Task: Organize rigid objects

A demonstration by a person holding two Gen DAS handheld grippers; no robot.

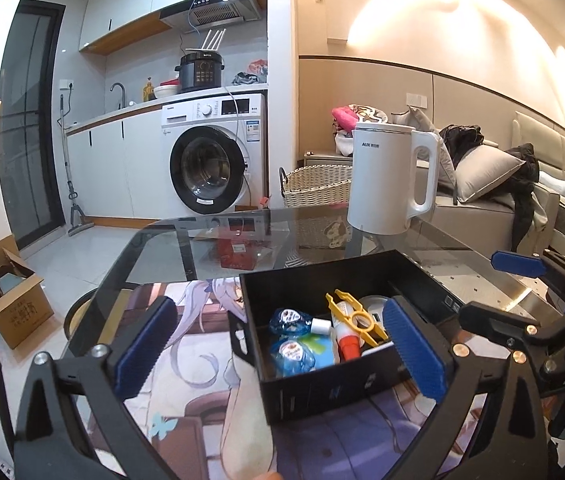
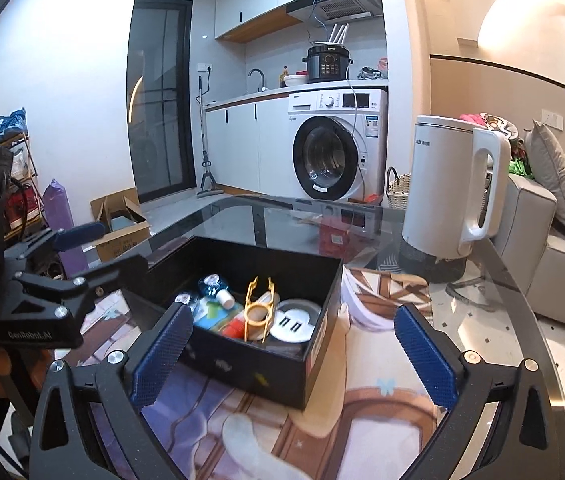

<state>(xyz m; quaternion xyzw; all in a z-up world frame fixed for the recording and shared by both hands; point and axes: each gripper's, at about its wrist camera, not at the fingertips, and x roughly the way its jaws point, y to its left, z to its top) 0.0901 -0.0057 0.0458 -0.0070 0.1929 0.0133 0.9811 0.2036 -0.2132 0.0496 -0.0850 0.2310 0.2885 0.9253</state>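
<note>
Two grippers are in my hands, and both have the jaws wide apart with nothing between the pads. My left gripper hovers just in front of the black box, its right pad over the near right corner of the box and its left pad over the printed mat. My right gripper hovers near the same box from the other side; its left pad is close to the near wall of the box. The box stands open on the mat, which lies on the glass table. Inside the box I see two blue bottles with round labels, a tube with a red cap, a yellow plastic tool lying on the tube, and a round silver-white disc with two dark slots. A white kettle stands upright on the table behind the box, well apart from it. Beyond the table a washing machine stands under the counter.
</note>
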